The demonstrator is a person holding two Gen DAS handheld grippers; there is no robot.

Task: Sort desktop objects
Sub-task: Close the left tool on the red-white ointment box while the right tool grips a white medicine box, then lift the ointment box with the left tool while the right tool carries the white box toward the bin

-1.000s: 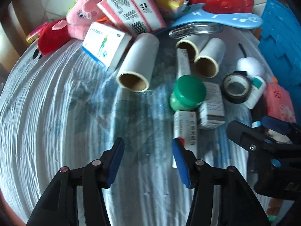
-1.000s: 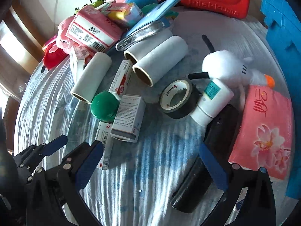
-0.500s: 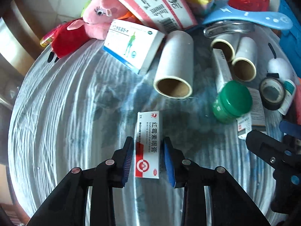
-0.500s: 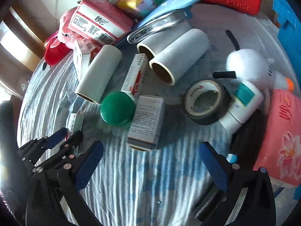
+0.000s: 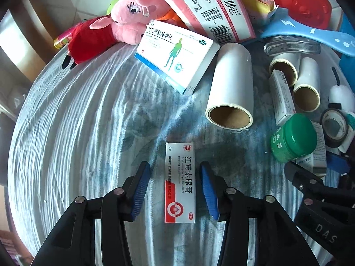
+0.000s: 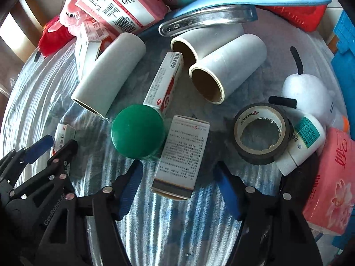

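Round bench [image 5: 66, 115] under blue-white cloth, cluttered. Left gripper [image 5: 175, 188] just reopened slightly; fingers astride eye-ointment box [image 5: 179, 184], left of green-lidded jar [image 6: 138, 130], gaps showing. Right gripper [image 6: 177, 188], closing, straddles grey carton [image 6: 183, 153], untouched. Next: grasp, lift.

Both wrist cameras look steeply down, close over the cloth-covered worktop [image 5: 66, 122], facing its cluttered far edge; both share the green round-lidded jar [image 5: 294, 138] [image 6: 138, 130].

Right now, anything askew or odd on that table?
Yes. The chrome tap spout lies loose among stationery. The white text-covered carton lies skewed against the green-lidded jar. Nothing looks spilled or broken.
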